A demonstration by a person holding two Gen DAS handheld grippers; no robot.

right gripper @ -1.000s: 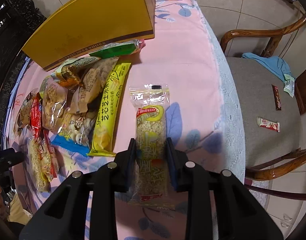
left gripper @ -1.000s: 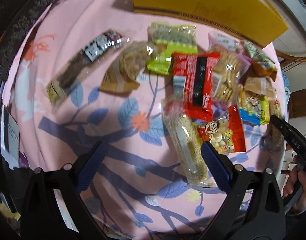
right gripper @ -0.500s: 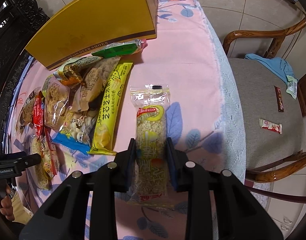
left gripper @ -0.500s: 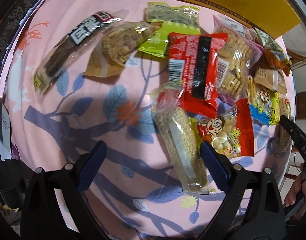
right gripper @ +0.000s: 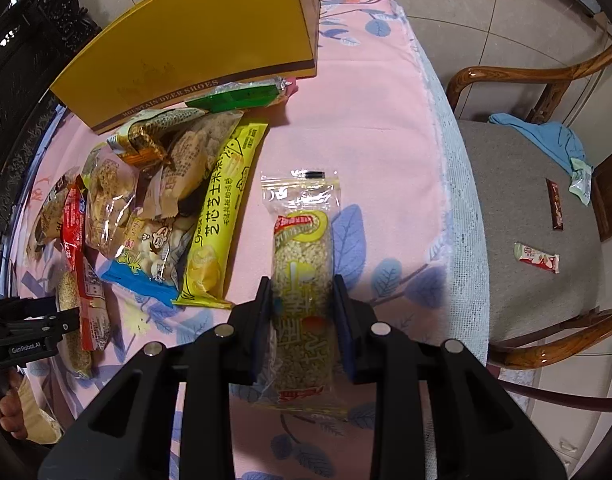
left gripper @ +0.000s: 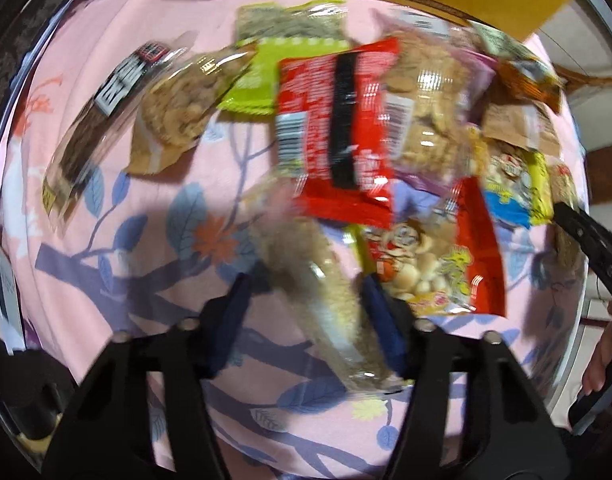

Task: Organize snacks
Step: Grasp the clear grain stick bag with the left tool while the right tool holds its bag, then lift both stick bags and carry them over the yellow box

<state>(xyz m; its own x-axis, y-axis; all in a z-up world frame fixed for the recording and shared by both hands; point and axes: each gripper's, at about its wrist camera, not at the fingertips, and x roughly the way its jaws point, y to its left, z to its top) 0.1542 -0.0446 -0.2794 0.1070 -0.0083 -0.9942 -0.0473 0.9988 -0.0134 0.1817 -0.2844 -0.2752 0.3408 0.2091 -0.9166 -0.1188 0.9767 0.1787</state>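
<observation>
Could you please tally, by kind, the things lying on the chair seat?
On the chair seat:
Small snack packets: 3 (brown bar, red-and-white packet, pale green packet)
Blue cloth: 1
Total: 4

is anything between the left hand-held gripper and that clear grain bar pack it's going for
Nothing visible does. The left hand-held gripper is closing with the clear grain bar pack already between its jaws; the red packet overlaps only the pack's far end.
</observation>
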